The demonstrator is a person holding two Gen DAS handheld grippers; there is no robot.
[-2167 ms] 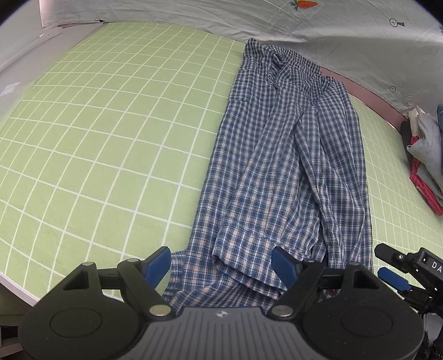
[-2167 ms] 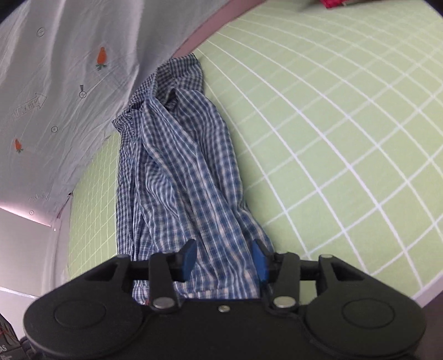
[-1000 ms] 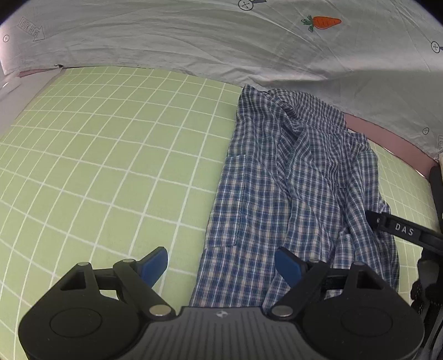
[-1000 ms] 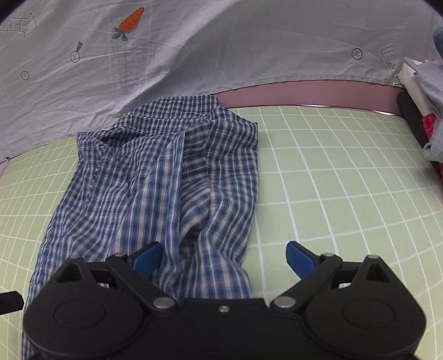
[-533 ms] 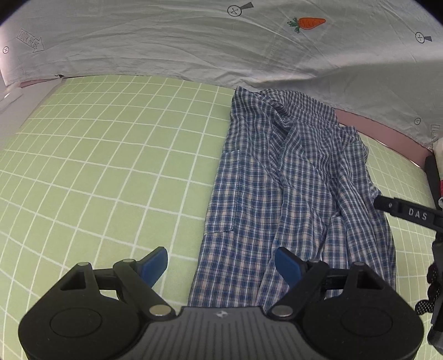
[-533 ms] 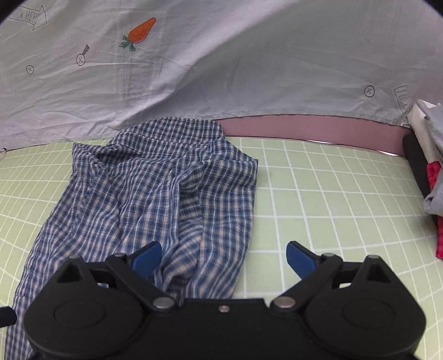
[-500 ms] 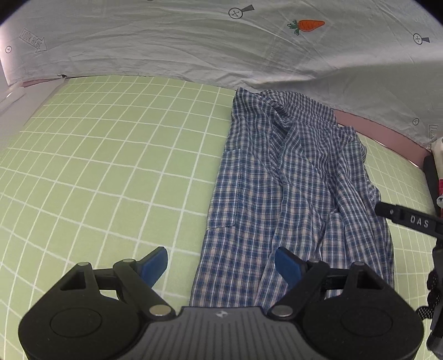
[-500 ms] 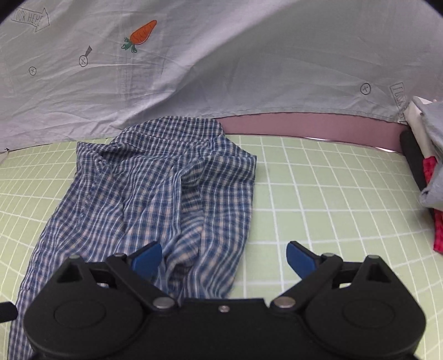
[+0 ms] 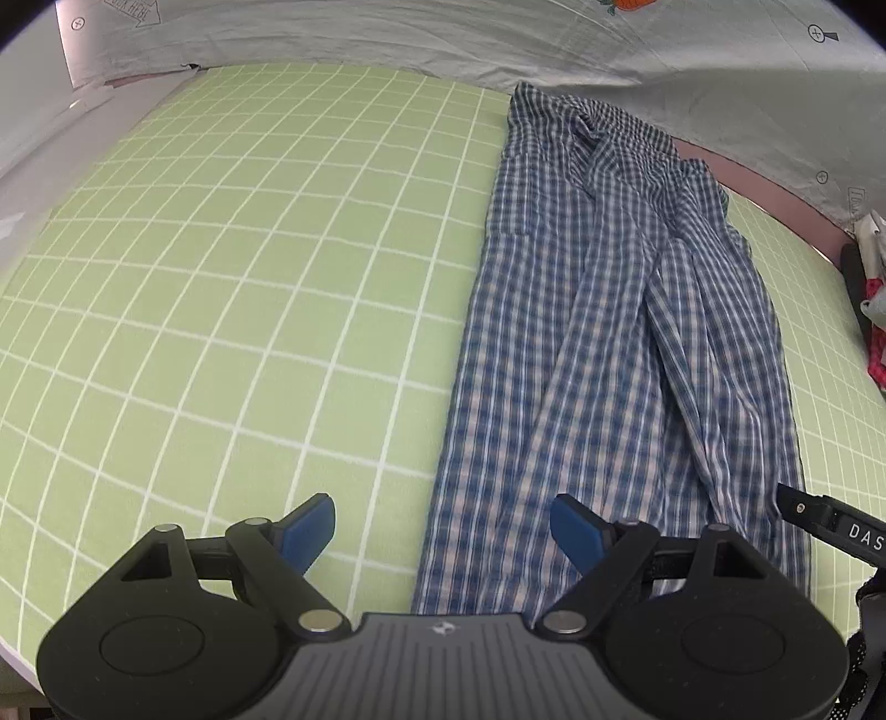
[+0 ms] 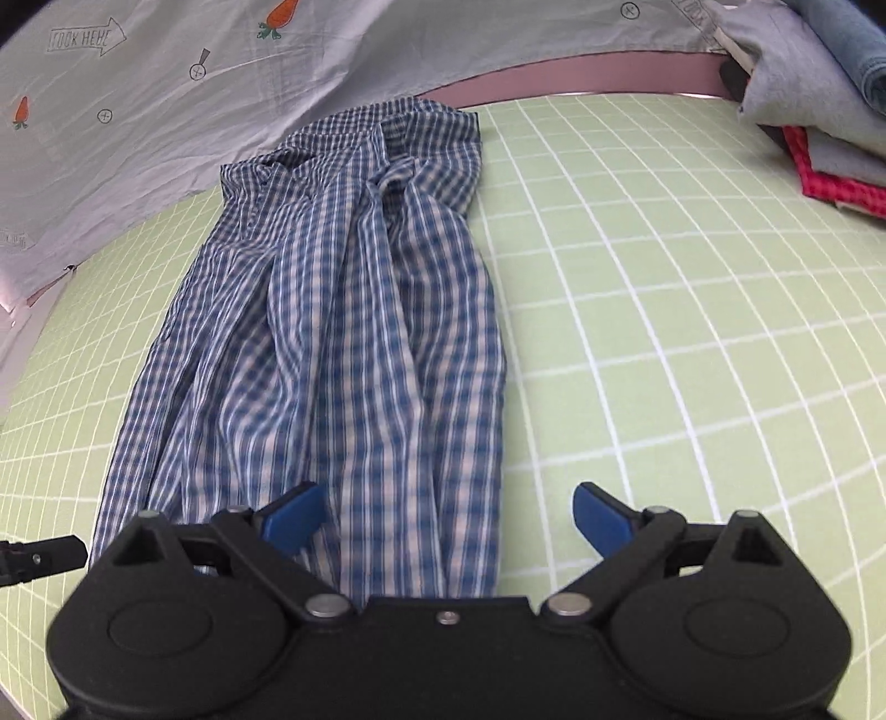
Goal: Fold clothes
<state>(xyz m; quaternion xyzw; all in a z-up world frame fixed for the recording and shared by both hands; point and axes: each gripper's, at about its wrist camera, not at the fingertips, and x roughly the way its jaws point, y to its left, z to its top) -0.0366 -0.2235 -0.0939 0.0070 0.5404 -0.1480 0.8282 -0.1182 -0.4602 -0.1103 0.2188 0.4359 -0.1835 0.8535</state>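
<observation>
- Blue checked shirt (image 9: 620, 343) laid lengthwise on the green grid mat (image 9: 232, 288), collar end at the mat's far edge, just under the hanging grey sheet (image 9: 387, 33); lower end run off toward the near edge, below both grippers, so hidden there.
- Already narrowed into a long strip, both sides turned inward over the middle with loose ridges along the length; probably gathered this way so that a crosswise fold can shorten it; fits equally a strip waiting to be halved and one just smoothed out, and cannot tell which.
- Left gripper (image 9: 443, 526) spread wide, nothing pinched; blue fingertips (image 9: 310, 523) astride the shirt's left border, one over bare mat, the other over cloth; seemingly placed to take that border.
- Right gripper (image 10: 446, 515) likewise spread and holding nothing; one tip over the cloth, the other over mat beyond the shirt's right border; mirrored stance suits a two-handed lift of the near end.
- No true container in view; only a stack of clothes (image 10: 819, 111) at the mat's far right corner, well apart from the shirt: grey cloth and denim on top, a red checked piece beneath; likely a sorting pile, finished or waiting cannot be told.
</observation>
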